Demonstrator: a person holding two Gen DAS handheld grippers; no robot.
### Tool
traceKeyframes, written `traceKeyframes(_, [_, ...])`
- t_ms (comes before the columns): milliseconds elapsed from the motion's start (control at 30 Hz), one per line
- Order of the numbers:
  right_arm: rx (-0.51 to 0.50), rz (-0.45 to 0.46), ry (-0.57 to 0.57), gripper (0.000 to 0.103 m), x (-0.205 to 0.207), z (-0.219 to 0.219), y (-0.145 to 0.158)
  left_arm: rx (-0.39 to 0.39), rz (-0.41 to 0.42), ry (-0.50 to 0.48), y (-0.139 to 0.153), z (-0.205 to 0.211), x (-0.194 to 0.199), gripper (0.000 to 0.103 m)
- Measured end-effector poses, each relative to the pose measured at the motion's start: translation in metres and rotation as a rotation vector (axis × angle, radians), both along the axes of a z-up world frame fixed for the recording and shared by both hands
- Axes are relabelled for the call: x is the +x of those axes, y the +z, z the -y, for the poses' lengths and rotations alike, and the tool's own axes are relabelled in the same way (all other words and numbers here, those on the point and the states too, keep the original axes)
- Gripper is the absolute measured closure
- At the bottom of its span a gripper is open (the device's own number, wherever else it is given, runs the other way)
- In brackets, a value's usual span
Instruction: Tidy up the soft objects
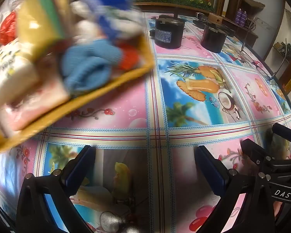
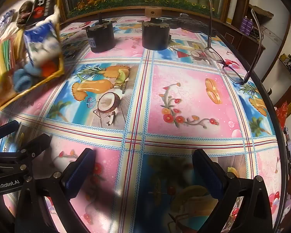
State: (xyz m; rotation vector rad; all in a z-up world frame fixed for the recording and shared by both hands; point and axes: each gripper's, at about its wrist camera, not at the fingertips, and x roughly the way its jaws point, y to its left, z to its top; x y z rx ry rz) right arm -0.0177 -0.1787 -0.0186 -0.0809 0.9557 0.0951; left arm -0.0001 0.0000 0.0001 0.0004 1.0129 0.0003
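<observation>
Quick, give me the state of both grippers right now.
Left gripper: jaws wide open, holding nothing, above the tablecloth.
Right gripper: jaws wide open, holding nothing.

Tray (image 1: 110, 85) left, canisters (image 2: 102, 36) beyond

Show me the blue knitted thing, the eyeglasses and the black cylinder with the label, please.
blue knitted thing (image 1: 87, 64): left wrist view, on its bunched knit middle, inside the yellow tray.
eyeglasses (image 2: 231, 70): right wrist view, on the front frame resting on the tablecloth.
black cylinder (image 1: 169, 35): left wrist view, on its side wall by the label.
</observation>
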Motion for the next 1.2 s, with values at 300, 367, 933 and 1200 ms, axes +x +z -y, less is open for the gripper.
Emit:
traceKeyframes(300, [0.002, 0.0, 0.0, 0.001, -0.001, 0.0005, -0.0005, -0.002, -0.002, 0.001, 0.0012, -0.0005, -0.0009, 0.0])
traceKeyframes(367, [0.002, 0.0, 0.0, 0.001, -0.0011, 0.0005, -0.0008, -0.002, -0.002, 0.001, 0.0004, 0.0018, 0.0003, 0.0])
traceKeyframes(933, [0.003, 0.0, 0.001, 0.001, -0.0009, 0.0011, -0.0001, -0.001, 0.001, 0.001, -0.0014, 0.0023, -0.003, 0.0])
traceKeyframes(1200, [0.002, 0.0, 0.001, 0.001, -0.0013, 0.0006, -0.0003, -0.001, -0.001, 0.0, 0.0007, 0.0016, -0.0008, 0.0])
